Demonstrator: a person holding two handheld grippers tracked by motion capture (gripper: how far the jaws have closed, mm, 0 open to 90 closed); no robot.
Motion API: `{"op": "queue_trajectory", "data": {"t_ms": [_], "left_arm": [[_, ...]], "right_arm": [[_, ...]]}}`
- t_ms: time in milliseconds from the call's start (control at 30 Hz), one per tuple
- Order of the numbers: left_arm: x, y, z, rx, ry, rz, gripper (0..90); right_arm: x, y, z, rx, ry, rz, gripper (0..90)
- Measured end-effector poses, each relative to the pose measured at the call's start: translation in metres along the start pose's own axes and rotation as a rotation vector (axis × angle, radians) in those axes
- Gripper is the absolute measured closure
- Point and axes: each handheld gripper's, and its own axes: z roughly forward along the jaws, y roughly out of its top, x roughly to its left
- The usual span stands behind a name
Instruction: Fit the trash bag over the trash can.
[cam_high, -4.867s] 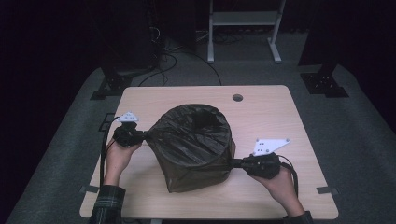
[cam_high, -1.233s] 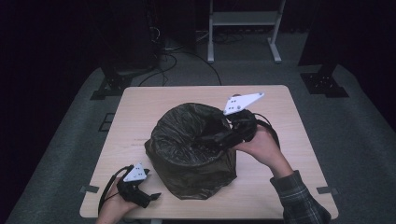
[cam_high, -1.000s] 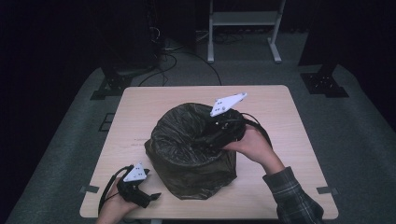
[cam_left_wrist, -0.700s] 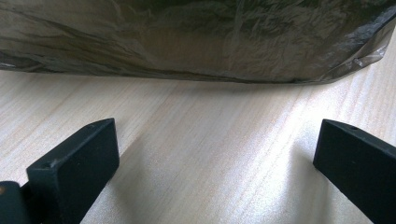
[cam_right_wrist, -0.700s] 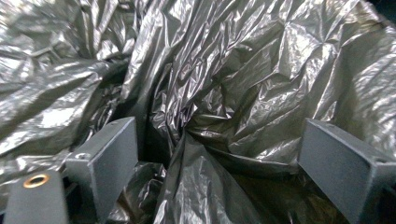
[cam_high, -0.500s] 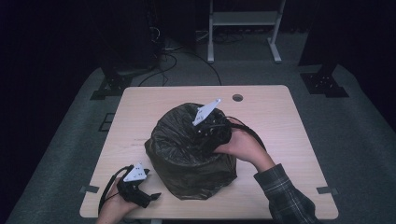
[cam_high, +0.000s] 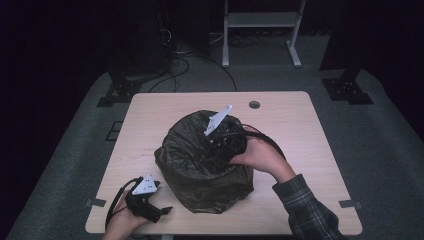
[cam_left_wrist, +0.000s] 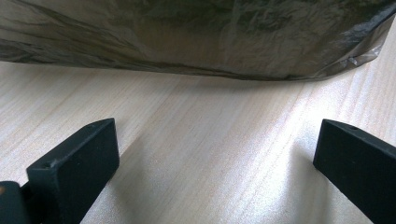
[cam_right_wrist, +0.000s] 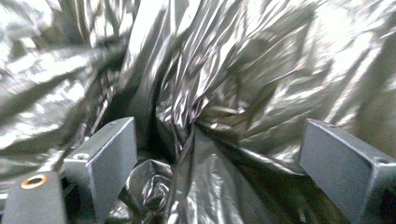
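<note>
A black bag (cam_high: 202, 170) is seen standing at the middle of the tabletop (cam_high: 300, 125). The right gripper (cam_high: 222, 145) is pushed down into its top, fingers (cam_right_wrist: 105, 161) spread wide, with crumpled plastic lying between them but not pinched. The left gripper (cam_high: 150, 207) is rested on the tabletop near the front edge, fingers (cam_left_wrist: 77, 165) parted, the bag's base lying just ahead of them, untouched.

The left gripper (cam_high: 167, 209) rests low at the near left corner of the table (cam_high: 300, 125), jaws spread wide and empty, level with the tabletop. The right gripper (cam_high: 220, 145) reaches in over the table's middle, tilted downward, jaws wide apart, right hand (cam_high: 260, 155) wrapped around it.
</note>
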Motion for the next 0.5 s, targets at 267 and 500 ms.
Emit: {"op": "queue_trajectory", "data": {"t_ms": [267,500], "left_arm": [[0.000,0.000,0.000,0.000,0.000,0.000,0.0],[0.000,0.000,0.000,0.000,0.001,0.000,0.0]], "right_arm": [[-0.003,0.022,-0.020,-0.139,0.006,0.002,10.7],[-0.002,0.049,-0.005,-0.180,0.059,-0.006,10.7]]}}
